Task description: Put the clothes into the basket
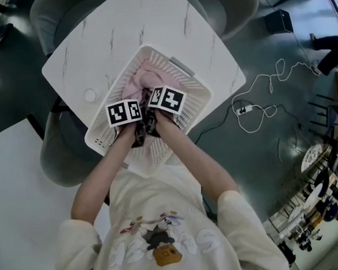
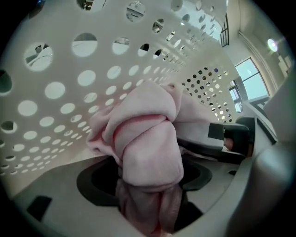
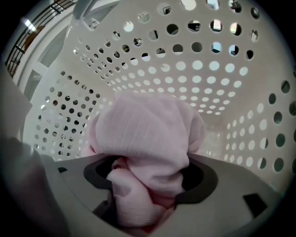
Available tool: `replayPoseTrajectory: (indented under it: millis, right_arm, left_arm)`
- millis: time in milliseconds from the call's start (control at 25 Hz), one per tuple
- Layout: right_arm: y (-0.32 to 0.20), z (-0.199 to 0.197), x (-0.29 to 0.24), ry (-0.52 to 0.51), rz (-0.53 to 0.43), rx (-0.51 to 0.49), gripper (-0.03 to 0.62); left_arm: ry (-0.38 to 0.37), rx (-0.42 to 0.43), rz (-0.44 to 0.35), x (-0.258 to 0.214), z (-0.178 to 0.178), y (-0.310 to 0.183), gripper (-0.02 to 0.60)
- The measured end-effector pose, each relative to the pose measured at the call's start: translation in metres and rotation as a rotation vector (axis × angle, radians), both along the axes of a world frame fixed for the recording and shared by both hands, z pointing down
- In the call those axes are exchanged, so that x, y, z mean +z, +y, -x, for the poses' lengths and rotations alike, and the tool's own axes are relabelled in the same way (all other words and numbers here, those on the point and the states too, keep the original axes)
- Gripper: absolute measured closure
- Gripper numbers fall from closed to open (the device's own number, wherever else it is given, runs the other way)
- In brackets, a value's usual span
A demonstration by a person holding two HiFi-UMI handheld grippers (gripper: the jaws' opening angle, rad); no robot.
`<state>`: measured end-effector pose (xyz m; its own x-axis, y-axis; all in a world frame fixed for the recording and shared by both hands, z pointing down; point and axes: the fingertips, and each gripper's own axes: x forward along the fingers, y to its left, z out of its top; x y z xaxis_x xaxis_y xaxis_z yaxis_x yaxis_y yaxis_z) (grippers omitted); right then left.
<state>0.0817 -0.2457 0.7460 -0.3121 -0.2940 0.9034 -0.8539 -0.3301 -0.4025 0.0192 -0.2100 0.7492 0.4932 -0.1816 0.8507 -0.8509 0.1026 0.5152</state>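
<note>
A white perforated basket stands on the white marble table, and a bunched pink garment lies inside it. Both grippers reach down into the basket side by side. In the left gripper view, the left gripper is shut on a narrow, pinched fold of the pink garment, with the basket wall behind it. The right gripper has its jaws wide open. The pink garment bulges loosely between them and hides the fingertips. The right gripper body shows at the right of the left gripper view.
Grey chairs surround the table. A small round disc lies on the table left of the basket. A white cable trails over the dark floor at right. Another white tabletop sits at lower left.
</note>
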Motion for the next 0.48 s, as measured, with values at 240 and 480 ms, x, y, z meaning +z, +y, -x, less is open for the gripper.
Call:
replayPoseTrajectory:
  millis: [240, 480]
  right_arm:
    - [-0.002, -0.002, 0.008, 0.019, 0.013, -0.034, 0.255]
    - [-0.005, 0.0, 0.015, 0.022, 0.008, -0.053, 0.245]
  left_arm:
    - [-0.008, -0.002, 0.009, 0.008, -0.001, -0.001, 0.215]
    - [-0.012, 0.0, 0.009, 0.012, 0.0, -0.002, 0.215]
